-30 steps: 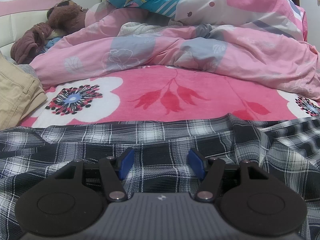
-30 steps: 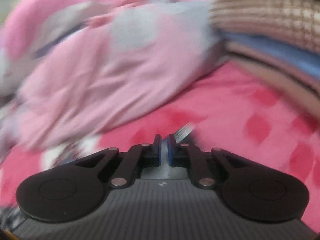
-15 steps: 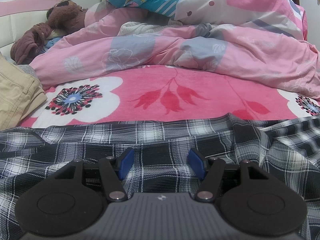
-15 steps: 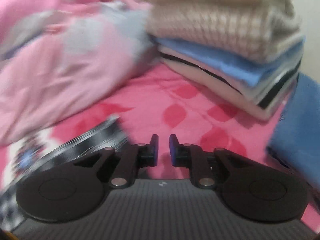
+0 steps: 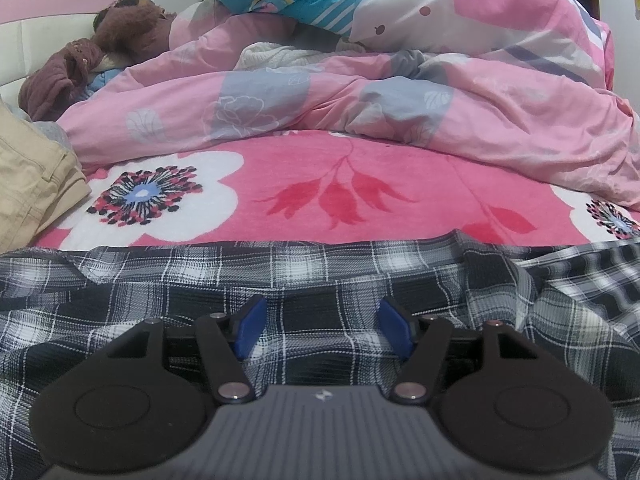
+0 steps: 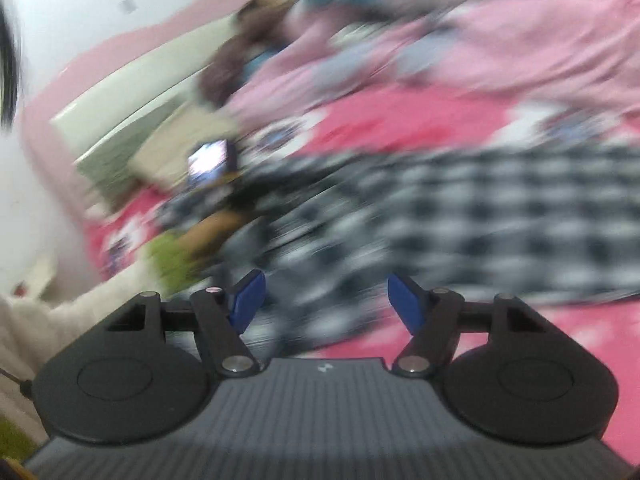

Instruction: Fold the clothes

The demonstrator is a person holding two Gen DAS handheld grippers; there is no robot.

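Left gripper point(image 5: 320, 330) open over plaid shirt point(image 5: 320, 276), gripping nothing. Shirt spread across near edge of pink blanket point(image 5: 360, 168). Right gripper point(image 6: 323, 300) just opened wide, empty, above blurred shirt's near edge.

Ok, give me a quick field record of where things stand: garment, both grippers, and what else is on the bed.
garment: plaid shirt, spread rumpled on the floral blanket
left gripper: open, low over the shirt, nothing between the jaws
right gripper: jaws have just been opening, nothing between them; view blurred
behind: pink duvet, bunched
left edge: beige garment
far left: brown plush toy
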